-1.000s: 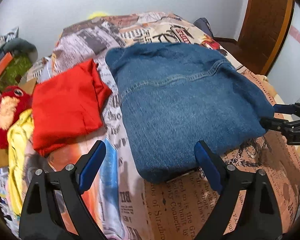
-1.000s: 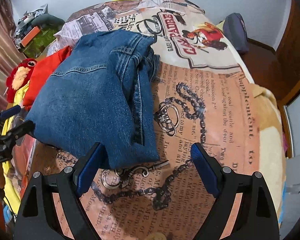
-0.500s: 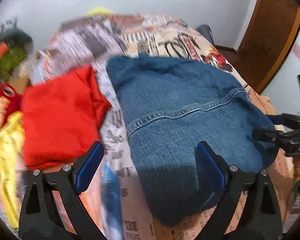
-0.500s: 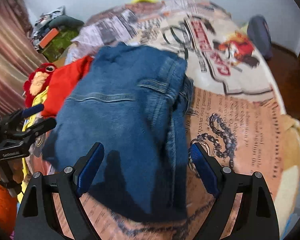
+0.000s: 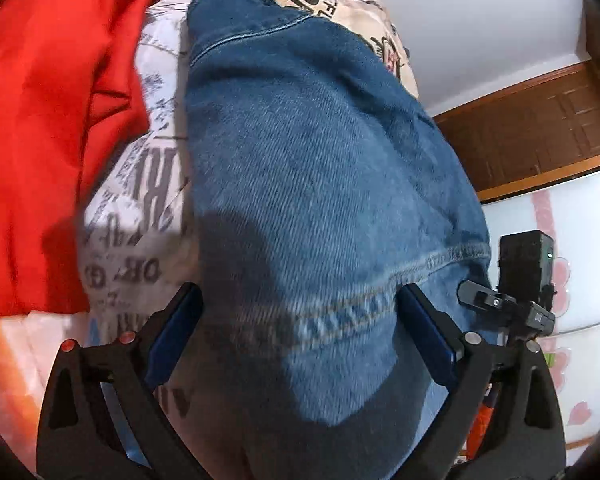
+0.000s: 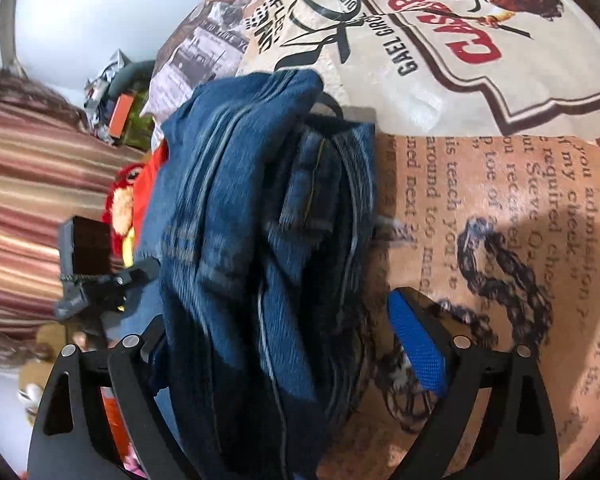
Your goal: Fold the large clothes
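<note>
Through your left wrist camera, your left gripper has its jaws spread wide, with the folded denim garment filling the gap between the blue pads and running up toward 12 o'clock; whether the pads touch the cloth you cannot tell. A folded red garment lies beside the denim at 9 to 10 o'clock, with a strip of newspaper-print bedspread between them. At 3 to 4 o'clock your right gripper shows at the denim's far edge. A wooden door stands at 2 o'clock. Through your right wrist camera, your right gripper is also spread wide, and the denim garment appears edge-on as stacked layers, covering the pad at 8 o'clock while the pad at 4 o'clock sits clear of it over the bedspread. Only this view shows a red plush toy at 9 o'clock, a striped curtain and your left gripper at the denim's far side.
</note>
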Available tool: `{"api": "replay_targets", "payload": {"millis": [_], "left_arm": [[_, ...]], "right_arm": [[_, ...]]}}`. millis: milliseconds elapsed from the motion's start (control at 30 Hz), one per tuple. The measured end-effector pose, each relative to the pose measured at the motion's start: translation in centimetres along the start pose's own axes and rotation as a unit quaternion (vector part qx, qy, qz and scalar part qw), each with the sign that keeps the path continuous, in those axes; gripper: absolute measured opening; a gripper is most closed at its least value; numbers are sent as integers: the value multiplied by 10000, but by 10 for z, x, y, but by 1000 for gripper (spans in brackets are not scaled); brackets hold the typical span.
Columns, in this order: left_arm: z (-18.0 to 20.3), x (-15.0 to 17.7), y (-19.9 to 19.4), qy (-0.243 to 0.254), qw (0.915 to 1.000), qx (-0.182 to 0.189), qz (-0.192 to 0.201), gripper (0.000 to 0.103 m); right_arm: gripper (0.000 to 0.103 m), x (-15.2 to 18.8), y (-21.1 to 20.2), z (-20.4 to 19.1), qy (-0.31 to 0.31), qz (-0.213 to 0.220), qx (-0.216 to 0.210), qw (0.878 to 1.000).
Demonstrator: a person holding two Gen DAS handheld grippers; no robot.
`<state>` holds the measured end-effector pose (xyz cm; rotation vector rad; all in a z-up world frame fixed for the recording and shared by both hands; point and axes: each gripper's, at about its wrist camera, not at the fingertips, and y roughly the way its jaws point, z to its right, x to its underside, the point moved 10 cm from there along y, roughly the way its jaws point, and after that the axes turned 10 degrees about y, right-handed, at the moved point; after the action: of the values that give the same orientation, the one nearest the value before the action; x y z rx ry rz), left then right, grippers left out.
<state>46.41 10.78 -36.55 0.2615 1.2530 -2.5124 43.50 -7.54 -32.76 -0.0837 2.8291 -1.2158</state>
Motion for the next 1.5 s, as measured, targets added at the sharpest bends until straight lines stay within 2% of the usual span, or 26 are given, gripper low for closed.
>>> {"api": "replay_targets", "payload": {"millis": [133,233,333,400,433,500,600,733,900,1033,1167,1300,1500], "left_arm": [[5,-3,5,78,9999,103,-90,98],[3,-7,9,-79,9996,247,-135,98],[-2,-11,7,-250,9990,350,-126,97],[-1,-11,7,-310,9987,394,-107,92],[-1,-12,7,-320,9986,409,-119,92],[2,-11,5,-292,9987,399,-110,87],[7,-13,-4,-198,9994,290,-15,72],[24,-5,-45,200,9993,272,174,56],[56,-4,-97,782,9957,61,489,51],[64,-8,-156,987,9902,52,986,50],[57,-8,-212,1061,9838,-16,1443,50],[37,-15,-261,1056,9776,-249,1805,50],[-8,-29,-295,850,9737,-642,2015,50]], "right_arm": [[95,-7,4,-6,-116,119,168,9997],[95,-17,8,-9,-371,254,400,9982],[93,-16,11,-12,-325,264,361,9985],[81,-14,7,-13,-276,231,206,9991],[65,-12,5,-15,-227,164,55,9996],[56,-8,2,-17,-15,78,-111,9999],[43,-2,-8,-24,-120,235,34,9996],[33,6,-28,-46,-269,381,10,9989],[31,14,-48,-89,-669,612,112,9958],[30,19,-60,-135,-993,867,12,9913],[30,23,-60,-189,-1375,1053,-139,9848],[30,24,-45,-230,-1614,1128,-298,9800],[30,14,8,-269,-1635,1006,-622,9794]]}}
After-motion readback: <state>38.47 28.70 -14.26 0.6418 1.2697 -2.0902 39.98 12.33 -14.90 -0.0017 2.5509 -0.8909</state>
